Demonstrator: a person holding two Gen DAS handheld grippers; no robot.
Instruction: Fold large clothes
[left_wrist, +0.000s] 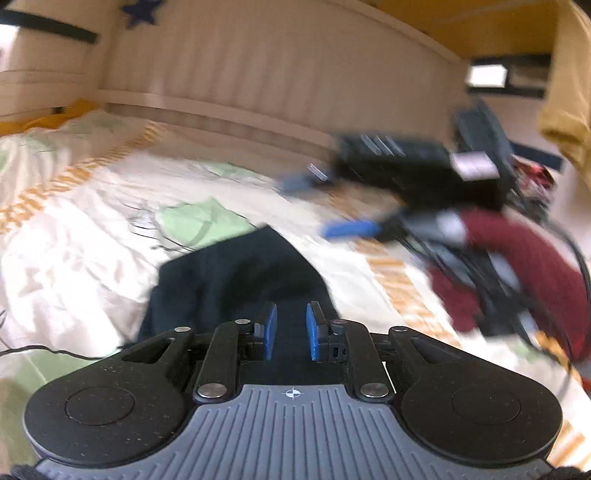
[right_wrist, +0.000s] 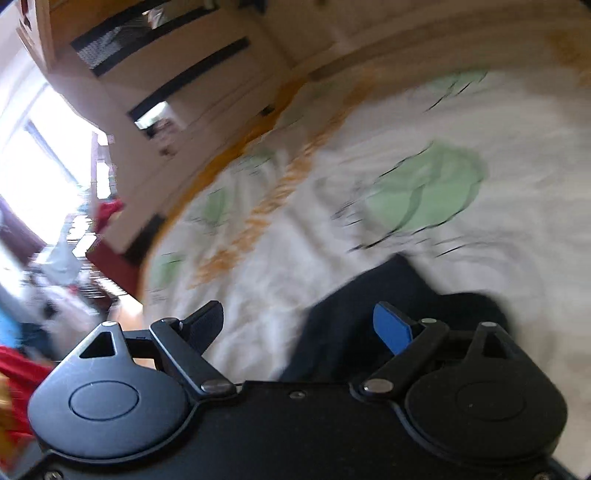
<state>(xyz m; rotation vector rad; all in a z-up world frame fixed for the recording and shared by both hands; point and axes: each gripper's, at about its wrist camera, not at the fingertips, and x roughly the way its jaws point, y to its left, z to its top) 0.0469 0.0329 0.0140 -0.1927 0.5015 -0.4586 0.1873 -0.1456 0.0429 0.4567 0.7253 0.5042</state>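
While both views are motion-blurred, the main stuff is readable: dark navy garment lies bunched on the bed, on a white sheet w/ green patches and orange stripes. Left gripper sits low over the garment, blue pads close together w/ a narrow gap; dark cloth fills that gap, but can't tell if they're actually pinching it or just hovering above. Right gripper is spread wide, jaws released, nothing between them; its blue-padded finger is over the garment's edge, other finger over bare sheet. Contact w/ fabric not discernible. In left wrist view the right gripper shows up upper right, heavily blurred, fingers pointing left above the sheet, held by an arm in a maroon sleeve, cables trailing off it. Bkgd: cream ribbed headboard behind the bed, navy star on the wall. Right wrist view: wooden shelving and bright window at left, red cloth at lower-left edge.
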